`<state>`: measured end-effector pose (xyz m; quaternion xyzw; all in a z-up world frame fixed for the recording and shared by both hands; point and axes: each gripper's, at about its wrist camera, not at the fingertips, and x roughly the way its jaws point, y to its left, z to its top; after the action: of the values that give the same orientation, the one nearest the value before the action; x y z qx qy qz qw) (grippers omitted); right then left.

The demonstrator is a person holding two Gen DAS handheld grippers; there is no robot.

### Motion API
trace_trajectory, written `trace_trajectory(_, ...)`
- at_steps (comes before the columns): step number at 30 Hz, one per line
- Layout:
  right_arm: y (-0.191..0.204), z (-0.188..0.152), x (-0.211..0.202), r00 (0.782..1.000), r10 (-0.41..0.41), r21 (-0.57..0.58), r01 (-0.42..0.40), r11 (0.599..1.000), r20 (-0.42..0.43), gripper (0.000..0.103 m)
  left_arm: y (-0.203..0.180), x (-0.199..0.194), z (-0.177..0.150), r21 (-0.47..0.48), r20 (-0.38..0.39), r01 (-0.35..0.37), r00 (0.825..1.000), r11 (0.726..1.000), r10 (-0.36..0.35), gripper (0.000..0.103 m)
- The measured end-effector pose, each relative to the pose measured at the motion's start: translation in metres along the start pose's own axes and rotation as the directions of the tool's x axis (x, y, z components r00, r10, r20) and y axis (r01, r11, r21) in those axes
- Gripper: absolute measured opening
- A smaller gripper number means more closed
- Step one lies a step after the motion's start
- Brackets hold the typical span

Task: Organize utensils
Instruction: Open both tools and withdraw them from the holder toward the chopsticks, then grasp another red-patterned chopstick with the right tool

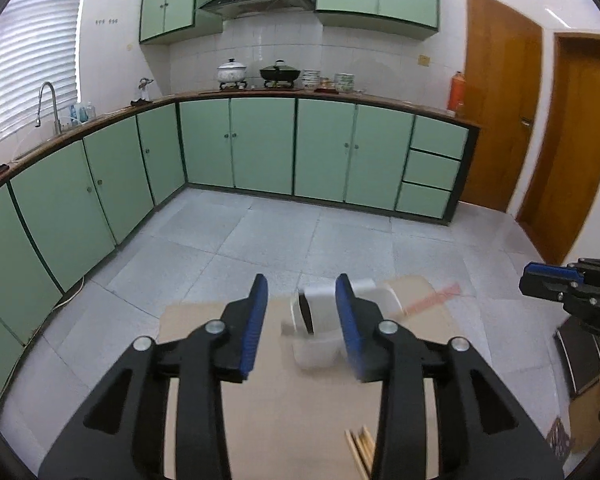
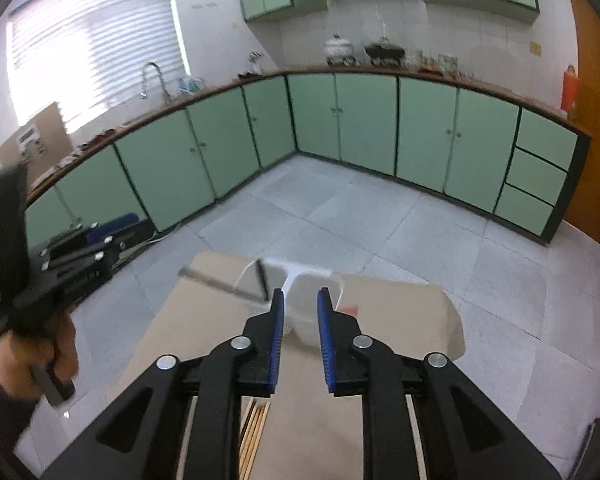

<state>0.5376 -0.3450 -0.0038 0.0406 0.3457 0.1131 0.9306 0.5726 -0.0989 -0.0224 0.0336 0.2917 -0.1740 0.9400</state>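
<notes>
A white divided container (image 1: 320,312) (image 2: 312,284) lies on a cardboard sheet (image 1: 300,420) (image 2: 400,320) on the floor. One dark utensil (image 2: 262,280) stands tilted in its left compartment. A grey, blurred strip (image 2: 216,282) lies by that compartment. Wooden chopsticks (image 1: 360,446) (image 2: 254,432) rest on the cardboard's near side. My left gripper (image 1: 300,292) hovers just short of the container, open, with nothing between its blue pads. Above the container's near edge, my right gripper (image 2: 300,300) is narrowly open and holds nothing. Each gripper shows at the edge of the other's view, the right gripper (image 1: 534,280) and the left gripper (image 2: 116,224).
Green cabinets (image 1: 260,144) under an L-shaped counter line the far and left walls, with pots (image 1: 280,72) and a sink tap (image 1: 46,104) on top. Wooden doors (image 1: 500,100) stand at right. A hand (image 2: 56,352) holds the left gripper. Grey floor tiles (image 1: 300,240) surround the cardboard.
</notes>
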Motion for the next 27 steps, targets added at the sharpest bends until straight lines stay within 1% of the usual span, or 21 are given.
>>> trace_trajectory(1, 0.006, -0.023, -0.008, 1.000, -0.002, -0.014, 0.003, 1.000, 0.015, 0.021, -0.001, -0.007, -0.011, 0.006, -0.003, 0.005, 1.000, 1.000, -0.005, 0.042)
trace_trajectory(2, 0.012, -0.049, -0.014, 1.000, -0.008, -0.032, 0.009, 0.999, 0.029, 0.021, -0.002, -0.017, -0.029, 0.012, -0.004, 0.006, 1.000, 1.000, -0.006, 0.045)
trace_trajectory(3, 0.018, -0.067, -0.016, 0.999, -0.009, -0.043, 0.011, 0.999, 0.035, 0.021, -0.002, -0.026, -0.050, 0.017, -0.007, 0.008, 1.000, 1.000, -0.008, 0.046)
trace_trajectory(4, 0.025, -0.096, -0.016, 0.999, -0.013, -0.054, 0.014, 0.998, 0.033, 0.021, -0.003, -0.033, -0.070, 0.020, -0.011, 0.007, 1.000, 1.000, -0.006, 0.046)
trace_trajectory(5, 0.030, -0.121, -0.016, 0.999, -0.012, -0.054, 0.014, 0.998, 0.031, 0.021, -0.003, -0.041, -0.098, 0.016, -0.017, 0.003, 1.000, 1.000, -0.003, 0.047)
trace_trajectory(7, 0.041, -0.178, -0.008, 1.000, -0.005, -0.047, 0.004, 0.999, -0.006, 0.021, -0.005, -0.049, -0.149, 0.002, -0.050, 0.007, 0.999, 1.000, -0.007, 0.047)
trace_trajectory(9, 0.054, -0.239, 0.001, 0.999, -0.022, -0.056, 0.020, 0.998, -0.039, 0.021, -0.009, -0.055, -0.188, -0.003, -0.072, 0.014, 0.997, 1.000, -0.014, 0.047)
trace_trajectory(11, 0.064, -0.282, 0.011, 0.996, -0.029, -0.062, 0.024, 0.998, -0.082, 0.021, -0.012, -0.062, -0.233, -0.021, -0.100, 0.018, 0.995, 1.000, -0.020, 0.047)
trace_trajectory(13, 0.073, -0.314, 0.016, 0.992, -0.033, -0.077, 0.024, 0.997, -0.120, 0.021, -0.015, -0.066, -0.265, -0.027, -0.116, 0.011, 0.993, 1.000, -0.014, 0.047)
trace_trajectory(14, 0.079, -0.327, 0.017, 0.991, -0.038, -0.091, 0.026, 0.995, -0.125, 0.021, -0.018, -0.066, -0.285, -0.029, -0.140, 0.010, 0.990, 1.000, -0.014, 0.047)
trace_trajectory(15, 0.084, -0.337, 0.017, 0.991, -0.037, -0.100, 0.024, 0.995, -0.129, 0.021, -0.019, -0.066, -0.298, -0.047, -0.157, 0.016, 0.987, 0.999, -0.023, 0.047)
trace_trajectory(17, 0.089, -0.344, 0.021, 0.990, -0.037, -0.110, 0.023, 0.994, -0.135, 0.021, -0.025, -0.062, -0.318, -0.066, -0.196, 0.040, 0.979, 0.997, -0.052, 0.047)
trace_trajectory(20, 0.096, -0.345, 0.024, 0.992, -0.028, -0.125, 0.013, 0.992, -0.122, 0.021, -0.038, -0.055, -0.335, -0.051, -0.217, 0.051, 0.974, 0.997, -0.061, 0.047)
trace_trajectory(24, 0.102, -0.341, 0.033, 0.993, -0.009, -0.131, -0.007, 0.991, -0.119, 0.021, -0.028, -0.055, -0.339, -0.110, -0.213, 0.034, 0.975, 0.993, -0.057, 0.047)
trace_trajectory(27, 0.101, -0.339, 0.036, 0.994, -0.002, -0.127, -0.012, 0.992, -0.108, 0.021, -0.024, -0.058, -0.340, -0.116, -0.213, 0.031, 0.976, 0.993, -0.056, 0.047)
